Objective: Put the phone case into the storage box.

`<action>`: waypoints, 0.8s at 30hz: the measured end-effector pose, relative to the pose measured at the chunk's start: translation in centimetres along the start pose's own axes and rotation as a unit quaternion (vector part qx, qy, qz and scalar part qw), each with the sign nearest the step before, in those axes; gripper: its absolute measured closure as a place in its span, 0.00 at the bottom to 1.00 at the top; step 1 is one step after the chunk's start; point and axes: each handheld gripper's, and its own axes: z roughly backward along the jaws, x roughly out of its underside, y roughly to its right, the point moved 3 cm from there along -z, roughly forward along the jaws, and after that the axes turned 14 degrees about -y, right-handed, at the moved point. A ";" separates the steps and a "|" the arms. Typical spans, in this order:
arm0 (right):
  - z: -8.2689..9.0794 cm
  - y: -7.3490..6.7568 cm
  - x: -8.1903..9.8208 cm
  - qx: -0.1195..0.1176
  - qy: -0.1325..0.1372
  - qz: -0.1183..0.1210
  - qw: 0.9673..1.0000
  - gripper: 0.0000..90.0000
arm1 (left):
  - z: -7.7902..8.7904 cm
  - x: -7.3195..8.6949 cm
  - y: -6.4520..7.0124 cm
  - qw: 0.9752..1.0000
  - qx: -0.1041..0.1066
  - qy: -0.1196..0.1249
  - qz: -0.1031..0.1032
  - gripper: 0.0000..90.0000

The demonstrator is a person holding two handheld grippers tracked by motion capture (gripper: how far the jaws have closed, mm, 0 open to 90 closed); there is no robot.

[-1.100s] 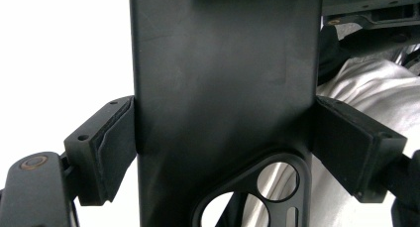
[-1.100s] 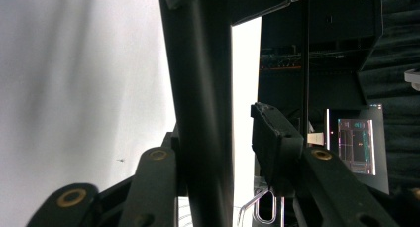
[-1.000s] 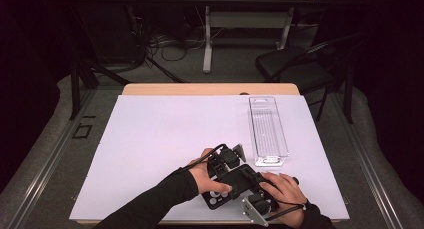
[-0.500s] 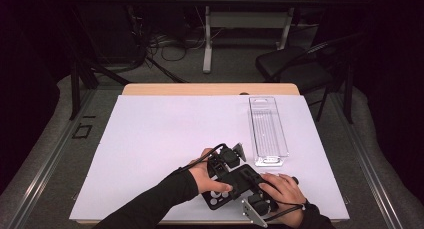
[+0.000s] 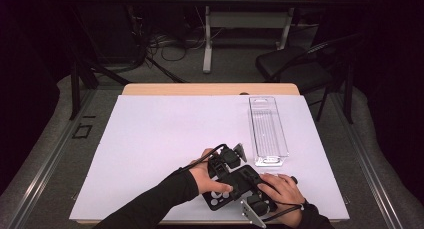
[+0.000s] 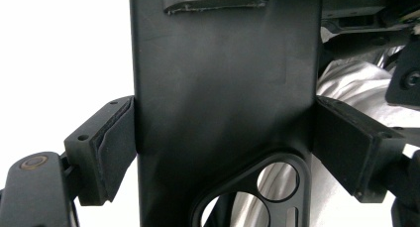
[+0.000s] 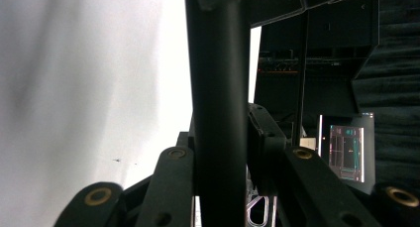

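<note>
High view: both hands (image 5: 210, 181) low at the table's near edge, 2 tools (image 5: 232, 166) clamped on 1 black phone case (image 5: 235, 186).

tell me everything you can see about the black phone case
The phone case is matte black, plastic by its look, with a rounded camera cutout with holes at one end. It sits low near the table's near edge. The left tool clamps its two long sides; the right tool grips it edge-on, its jaws having just been closing.

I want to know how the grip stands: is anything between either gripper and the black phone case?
Nothing visible. The left gripper clamps the phone case across its width, pads on both side edges. The right gripper has just been closing on the case's thin edge.
</note>
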 end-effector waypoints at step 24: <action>0.0 -0.1 0.0 0.006 0.002 0.001 1.000 0.92 | -0.2 -0.1 0.0 1.000 0.010 0.003 0.005 0.16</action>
